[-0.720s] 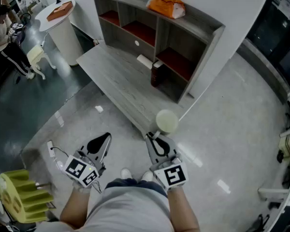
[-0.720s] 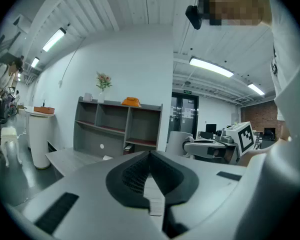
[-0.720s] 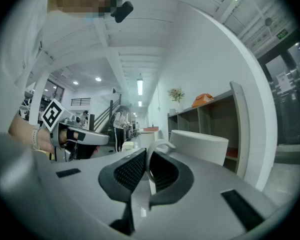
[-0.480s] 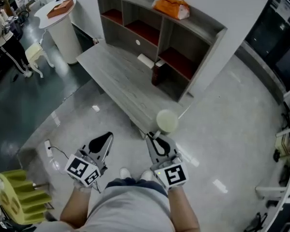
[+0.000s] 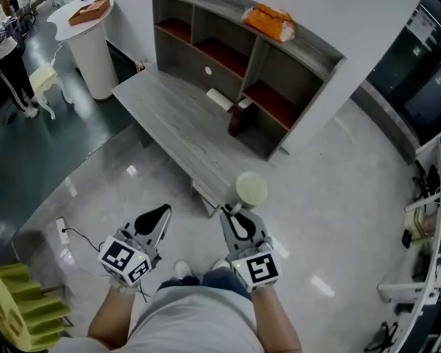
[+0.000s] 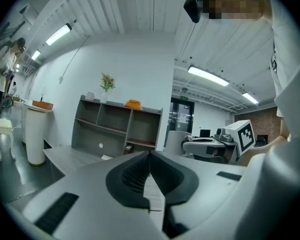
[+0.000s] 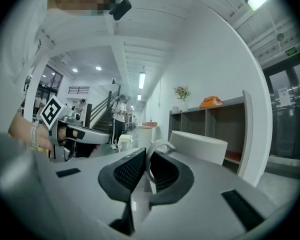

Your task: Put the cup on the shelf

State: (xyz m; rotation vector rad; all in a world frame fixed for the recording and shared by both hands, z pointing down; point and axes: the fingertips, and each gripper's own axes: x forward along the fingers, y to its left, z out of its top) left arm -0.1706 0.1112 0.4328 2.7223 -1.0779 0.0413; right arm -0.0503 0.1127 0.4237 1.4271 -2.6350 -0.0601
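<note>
**mugwatch:** Compared with half a second back, the shelf (image 5: 294, 57) and the orange bundle (image 5: 268, 20) on top of it drift a bit right in the head view. That yellow rack (image 5: 18, 307) slips further into the bottom-left corner. The cup (image 5: 251, 188) hasn't budged relative to the right gripper (image 5: 235, 213).

**benchrat:** Yep, looks like the carry step to me. The right gripper view shows its jaws pinched on the cup's handle. The cup body sticks out in front, up in the air near the closest end of the grey table (image 5: 169, 116). The left gripper (image 5: 162, 210) has its jaws pressed together on nothing, just along for the ride.

**mugwatch:** So what's next?

**benchrat:** My guess is close in, then reach over the table to the shelf. A dark bottle (image 5: 237, 120) stands right in front of the right-hand compartment, so I'd pick another one. Keep the cup level and only let go once its base sits flat.
</note>
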